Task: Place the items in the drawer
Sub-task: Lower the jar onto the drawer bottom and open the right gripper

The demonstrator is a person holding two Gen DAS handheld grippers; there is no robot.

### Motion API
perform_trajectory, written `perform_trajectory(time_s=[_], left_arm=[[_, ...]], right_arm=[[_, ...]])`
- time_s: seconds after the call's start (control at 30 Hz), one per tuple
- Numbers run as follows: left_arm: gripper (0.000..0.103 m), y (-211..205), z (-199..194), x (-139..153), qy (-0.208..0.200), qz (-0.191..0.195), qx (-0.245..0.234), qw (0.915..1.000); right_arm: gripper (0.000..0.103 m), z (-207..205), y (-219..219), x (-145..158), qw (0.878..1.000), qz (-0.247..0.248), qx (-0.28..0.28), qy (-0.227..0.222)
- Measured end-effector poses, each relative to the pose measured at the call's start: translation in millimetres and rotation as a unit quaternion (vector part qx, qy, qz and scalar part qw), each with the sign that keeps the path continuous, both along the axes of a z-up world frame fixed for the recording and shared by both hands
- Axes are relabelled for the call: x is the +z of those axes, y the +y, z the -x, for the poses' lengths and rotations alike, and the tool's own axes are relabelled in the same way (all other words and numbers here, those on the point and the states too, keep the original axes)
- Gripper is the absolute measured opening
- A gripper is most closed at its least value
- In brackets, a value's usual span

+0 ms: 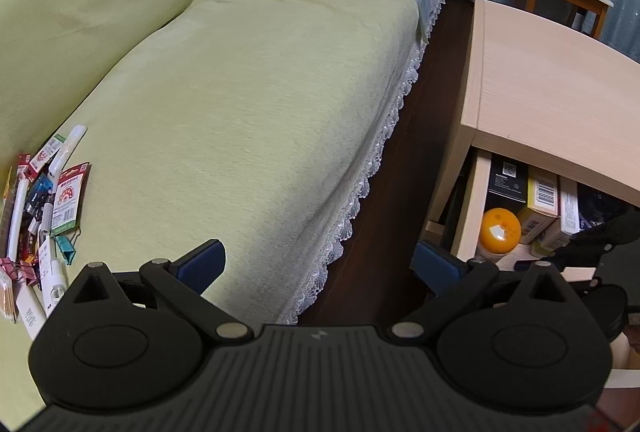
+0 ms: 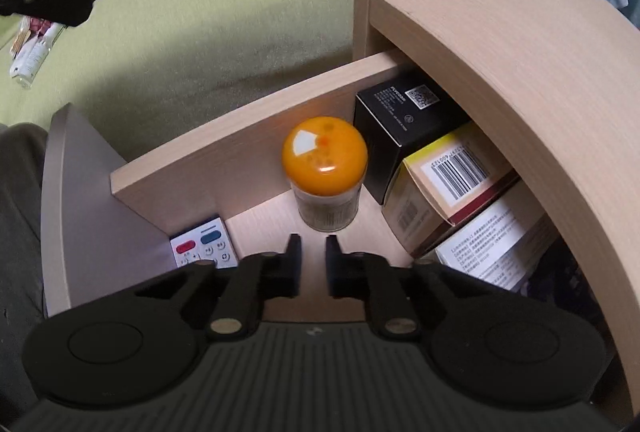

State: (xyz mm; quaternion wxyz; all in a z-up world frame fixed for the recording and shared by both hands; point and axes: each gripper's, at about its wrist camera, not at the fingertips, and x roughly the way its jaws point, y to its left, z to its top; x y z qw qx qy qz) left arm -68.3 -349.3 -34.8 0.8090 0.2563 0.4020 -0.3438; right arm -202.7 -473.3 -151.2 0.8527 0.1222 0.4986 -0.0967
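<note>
The pale wooden drawer [image 2: 240,148] stands open at centre frame, an orange-lidded jar [image 2: 325,172] upright inside; loose stationery [image 1: 44,208] waits lower left on the green bed. Our right gripper [image 2: 310,256] has narrowly parted, empty fingers; our left gripper [image 1: 316,264] is spread wide. We risk toppling the jar while reaching in.

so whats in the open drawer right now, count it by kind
jars with an orange lid: 1
boxes: 3, black, yellow with a barcode, white with print
remotes: 1
total: 5 that show; the back of the drawer is hidden under the cabinet top
</note>
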Motion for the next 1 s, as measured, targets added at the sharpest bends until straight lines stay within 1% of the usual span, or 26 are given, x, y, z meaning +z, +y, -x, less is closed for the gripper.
perform_trajectory(time_s=[0.07,0.23,0.4,0.5,0.63,0.8,1.0], left_arm=[[0.101,0,0,-1,0.000,-0.001,-0.001,1.0000],[0.101,1,-2,-1,0.001,-0.001,0.004,1.0000],[0.101,2,-5,-2,0.001,-0.003,0.008,1.0000],[0.101,3,-5,-3,0.002,-0.004,0.008,1.0000],[0.101,2,-5,-5,0.003,-0.005,0.008,1.0000],[0.101,3,-5,-6,0.004,-0.005,0.007,1.0000],[0.101,1,-2,-8,0.007,-0.008,0.003,0.9999]], right_arm=[[0.003,-3,-1,-1,1.000,-0.008,0.002,0.001],[0.003,-12,-1,-6,1.000,-0.016,0.011,-0.002],[0.003,-14,1,-11,1.000,-0.014,0.002,-0.003],[0.002,-14,-1,-11,1.000,-0.005,-0.004,-0.006],[0.003,-14,-3,-11,1.000,-0.007,-0.004,-0.006],[0.003,-6,-1,-3,1.000,-0.009,0.000,-0.007],[0.002,-1,-9,-2,1.000,-0.007,-0.010,-0.010]])
